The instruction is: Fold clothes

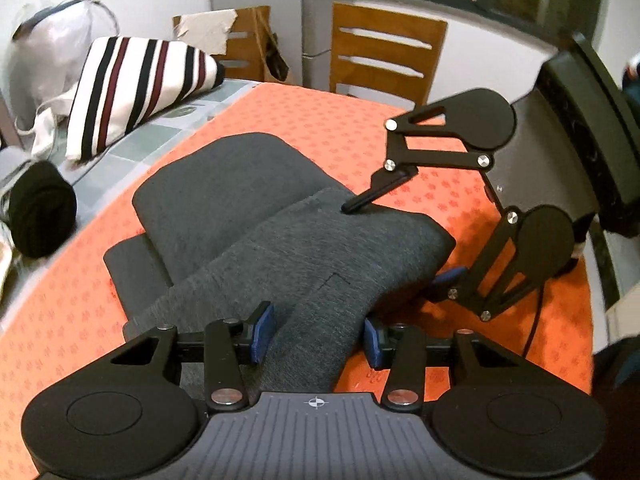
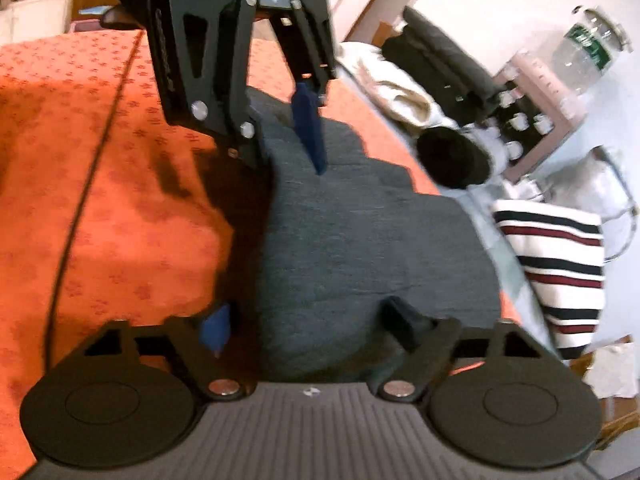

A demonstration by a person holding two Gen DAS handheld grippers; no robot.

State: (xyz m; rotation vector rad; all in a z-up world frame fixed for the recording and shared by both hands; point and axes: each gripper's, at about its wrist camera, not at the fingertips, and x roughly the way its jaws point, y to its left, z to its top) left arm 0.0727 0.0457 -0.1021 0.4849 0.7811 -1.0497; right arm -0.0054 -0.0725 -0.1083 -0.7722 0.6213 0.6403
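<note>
Left wrist view: a black roll (image 1: 40, 208) and striped cloth (image 1: 136, 92) lie far left. At centre, a grey garment (image 1: 256, 208) sits partly folded on the orange table (image 1: 60, 300), more folds likely to come. Left gripper (image 1: 316, 338) is open around its near edge; right gripper (image 1: 394, 240), also open, straddles its right edge. No containers are visible.

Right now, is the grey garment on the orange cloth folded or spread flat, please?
Partly folded: the grey garment lies doubled in stacked layers, both open grippers straddling it.
</note>
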